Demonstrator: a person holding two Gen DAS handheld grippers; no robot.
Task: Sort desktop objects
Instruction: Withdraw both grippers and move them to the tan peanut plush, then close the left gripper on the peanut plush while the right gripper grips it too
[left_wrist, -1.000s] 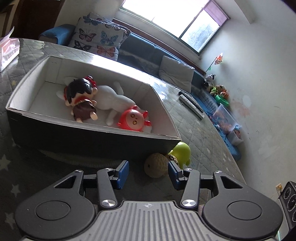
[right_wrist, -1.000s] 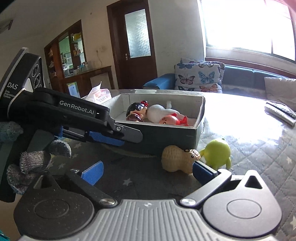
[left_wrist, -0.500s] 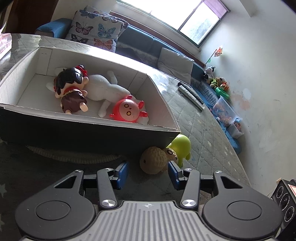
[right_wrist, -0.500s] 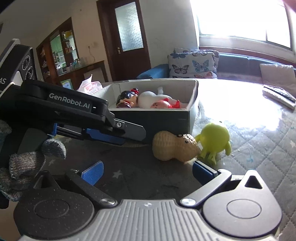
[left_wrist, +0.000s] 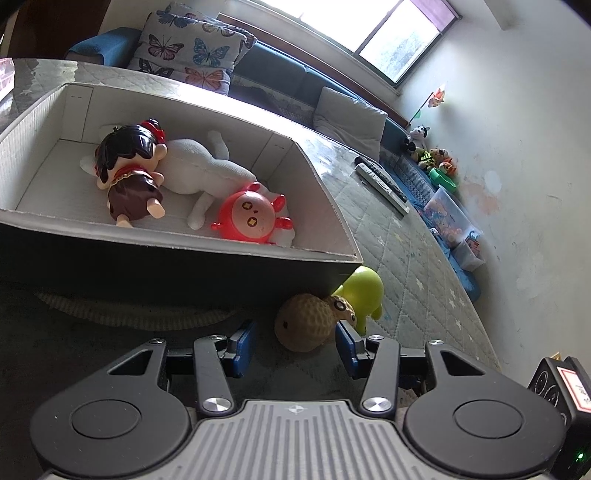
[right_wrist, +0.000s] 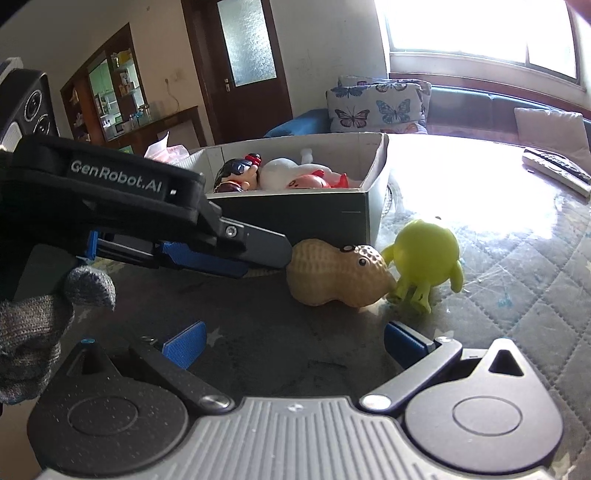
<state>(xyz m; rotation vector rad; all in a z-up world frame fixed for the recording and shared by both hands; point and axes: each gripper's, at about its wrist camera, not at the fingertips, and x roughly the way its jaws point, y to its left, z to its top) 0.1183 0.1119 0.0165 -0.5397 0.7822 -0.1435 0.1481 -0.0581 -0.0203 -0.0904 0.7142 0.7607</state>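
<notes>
The box (left_wrist: 184, 254) sits on the quilted table (left_wrist: 417, 266) and serves as the landmark. Inside it lie a doll (left_wrist: 129, 173) with black hair, a white plush (left_wrist: 199, 170) beside the doll, and a red toy (left_wrist: 251, 214) nearer the box's front wall.

Outside, just in front of the box's near right corner, the peanut (right_wrist: 340, 273) lies on its side on the table. The green toy (right_wrist: 424, 258) stands right beside the peanut, touching its end, a little farther from the box.

The left gripper (left_wrist: 295, 345) is spread wide in front of the box wall; the peanut's near end sits between its blue pads, closer to the right pad, and no squeeze is visible. In the right wrist view the left gripper reaches in from the left, its tip at the peanut's end.

The right gripper (right_wrist: 291, 341) is also spread, empty, short of the peanut. A gloved hand (right_wrist: 33, 332) shows at the left edge.
</notes>
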